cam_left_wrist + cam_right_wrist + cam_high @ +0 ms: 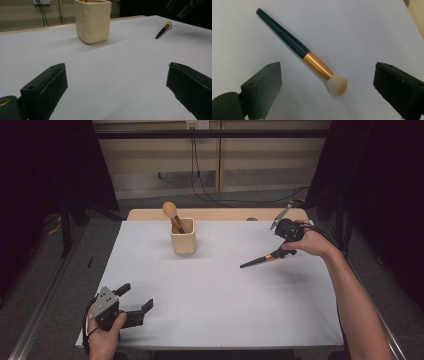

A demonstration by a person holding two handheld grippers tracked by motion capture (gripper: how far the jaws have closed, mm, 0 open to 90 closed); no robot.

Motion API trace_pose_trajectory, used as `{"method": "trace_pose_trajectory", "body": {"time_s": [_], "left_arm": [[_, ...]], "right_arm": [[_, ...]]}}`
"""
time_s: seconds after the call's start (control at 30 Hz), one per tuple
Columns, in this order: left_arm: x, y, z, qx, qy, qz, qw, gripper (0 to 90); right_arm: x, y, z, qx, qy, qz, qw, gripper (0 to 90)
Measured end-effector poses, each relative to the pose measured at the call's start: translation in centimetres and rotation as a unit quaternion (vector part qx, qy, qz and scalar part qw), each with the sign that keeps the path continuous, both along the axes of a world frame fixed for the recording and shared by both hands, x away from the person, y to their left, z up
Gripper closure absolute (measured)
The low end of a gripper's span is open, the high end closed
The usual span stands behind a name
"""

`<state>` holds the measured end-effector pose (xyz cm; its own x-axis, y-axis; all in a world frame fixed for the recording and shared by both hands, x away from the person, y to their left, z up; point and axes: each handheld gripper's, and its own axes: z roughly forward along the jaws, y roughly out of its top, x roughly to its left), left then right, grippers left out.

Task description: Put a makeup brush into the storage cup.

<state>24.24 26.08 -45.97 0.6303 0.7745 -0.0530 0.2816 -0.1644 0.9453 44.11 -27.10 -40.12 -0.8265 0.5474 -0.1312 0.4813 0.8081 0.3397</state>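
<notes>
A makeup brush (257, 261) with a dark handle, gold ferrule and pale bristles lies flat on the white table sheet (225, 305), right of centre. My right gripper (283, 251) hovers over its bristle end. In the right gripper view the brush (297, 47) lies between my right gripper's (328, 68) widely spread jaws, touched by neither. A cream cup (183, 242) stands at the back centre with a second, round-headed brush (171, 211) upright in it. My left gripper (137, 296) rests open at the near left corner, pointed toward the cup (93, 21) and the lying brush (163, 30).
The white sheet covers a wooden table whose far edge (215, 214) shows behind the cup. Beyond it lie grey floor and black cables (240, 200). Dark stands flank both sides. A metal rail (45, 310) runs along the left.
</notes>
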Motion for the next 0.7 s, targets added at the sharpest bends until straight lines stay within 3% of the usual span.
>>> {"method": "trace_pose_trajectory", "body": {"time_s": [0.2, 0.3, 0.43, 0.53, 0.57, 0.7], "left_arm": [[-0.2, -0.1, 0.1, 0.0, -0.006, -0.004, 1.0, 3.3], [-0.2, -0.2, 0.1, 0.002, -0.006, -0.004, 1.0, 3.3], [-0.3, -0.2, 0.2, 0.005, -0.006, -0.006, 0.9999, 3.3], [-0.4, -0.1, 0.2, 0.005, -0.006, -0.004, 1.0, 3.3], [-0.4, -0.1, 0.2, 0.005, -0.007, -0.004, 1.0, 3.3], [-0.3, 0.0, 0.1, 0.004, -0.006, -0.001, 1.0, 3.3]], "right_arm": [[1.0, 1.2, -0.3, -0.042, 0.024, 0.035, 0.9982, 14.5], [1.4, 1.7, -0.3, -0.038, 0.034, 0.045, 0.9977, 17.6], [1.9, 2.6, -1.1, -0.064, 0.047, 0.068, 0.9945, 18.4], [2.2, 3.2, -2.0, -0.067, 0.065, 0.078, 0.9925, 16.0], [2.2, 3.3, -2.2, -0.073, 0.066, 0.084, 0.9916, 21.3], [2.4, 3.3, -3.0, -0.091, 0.076, 0.085, 0.9892, 26.9]]}}
